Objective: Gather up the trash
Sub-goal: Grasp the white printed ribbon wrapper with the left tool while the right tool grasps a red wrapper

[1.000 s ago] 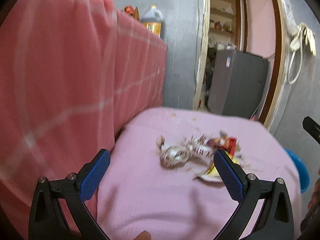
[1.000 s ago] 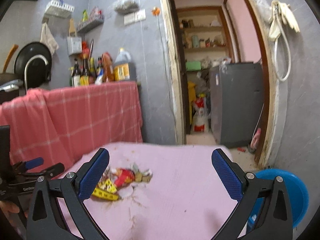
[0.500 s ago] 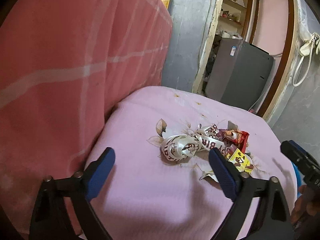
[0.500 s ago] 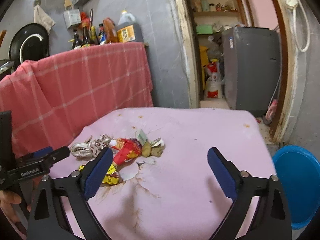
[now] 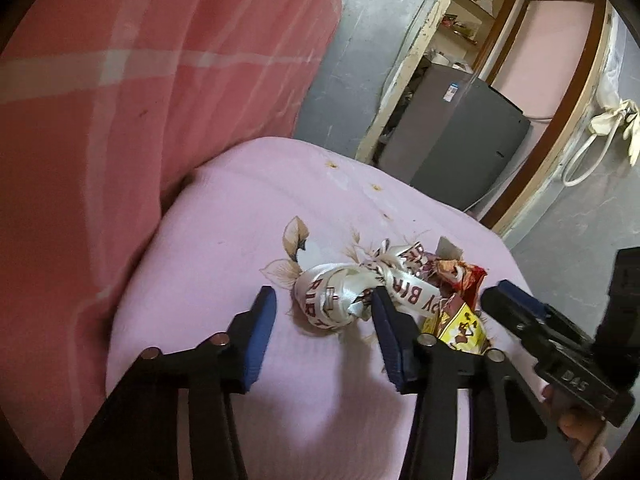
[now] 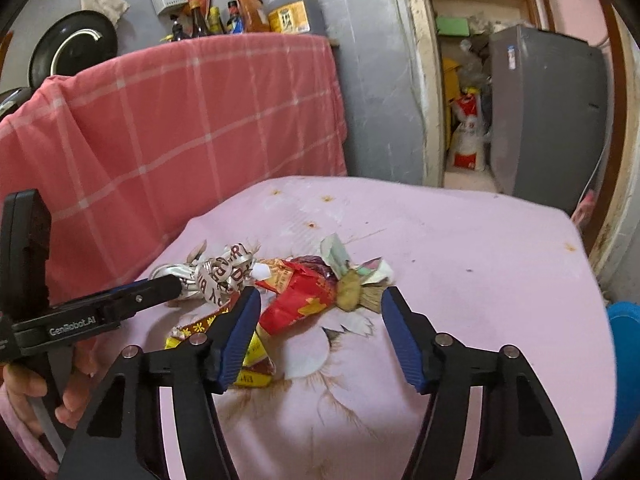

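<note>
A small heap of trash lies on the pink table cover [image 6: 480,264]. It holds a crumpled white ribbon [image 5: 340,296] with maroon letters, a red snack wrapper [image 6: 304,300], a yellow wrapper [image 5: 460,324], a brownish peel [image 6: 350,290] and paper scraps. My left gripper [image 5: 324,320] hovers at the ribbon's near side. Its jaws are closing, the ribbon lies just ahead of the tips, and the pads do not press it. My right gripper [image 6: 320,308] straddles the red wrapper [image 5: 464,276]. Its jaws are closing too, with gaps on both sides. The ribbon [image 6: 224,272] sits to its left.
A red checked cloth [image 6: 180,128] hangs along the table's left side, with bottles [image 6: 248,12] and a black pan [image 6: 72,52] behind it. A blue tub [image 6: 624,360] sits low at the right edge. A grey fridge [image 6: 548,112] stands beyond the doorway.
Both grippers came down and forward onto the trash heap. Their jaws narrowed from wide open. The heap itself has not shifted.
</note>
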